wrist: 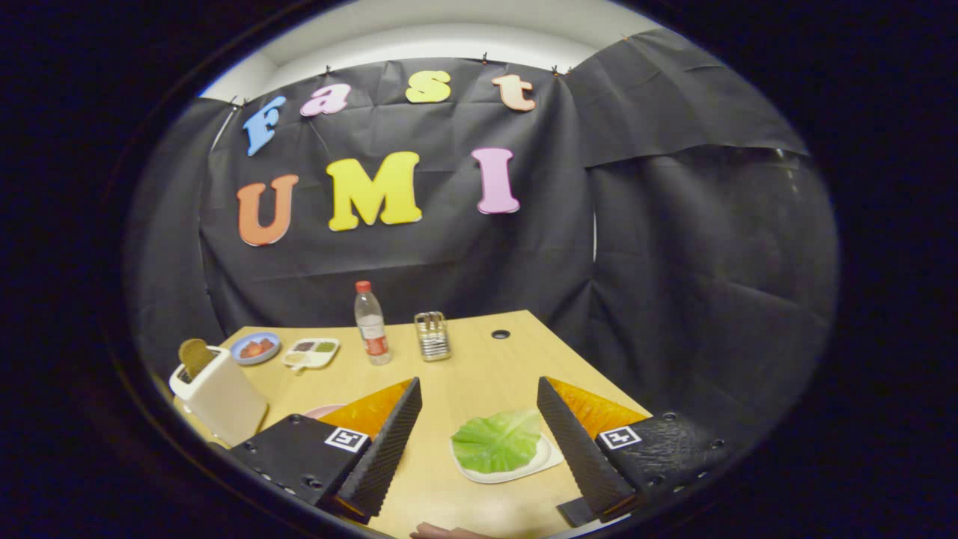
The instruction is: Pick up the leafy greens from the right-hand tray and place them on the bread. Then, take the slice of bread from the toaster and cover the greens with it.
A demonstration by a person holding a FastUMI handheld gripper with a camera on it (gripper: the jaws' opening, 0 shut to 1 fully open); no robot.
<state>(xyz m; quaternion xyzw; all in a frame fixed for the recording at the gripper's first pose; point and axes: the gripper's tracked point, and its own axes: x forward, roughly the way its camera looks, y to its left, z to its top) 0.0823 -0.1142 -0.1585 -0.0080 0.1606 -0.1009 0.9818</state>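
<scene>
A green lettuce leaf [498, 440] lies on a small white tray [550, 458] on the wooden table, between my two fingers and nearer the right one. My gripper [479, 393] hangs above the table, open wide with nothing between its fingers. A white toaster [218, 393] stands beyond the left finger, with a brown bread slice [195, 355] sticking up out of its slot. A bit of a pink plate [322, 411] peeks out behind the left finger; what lies on it is hidden.
Toward the back of the table [479, 359] stand a blue bowl with red pieces [255, 347], a white divided dish [311, 352], a plastic bottle with a red cap [371, 323] and a metal holder [432, 336]. The table's right edge runs just past the right finger.
</scene>
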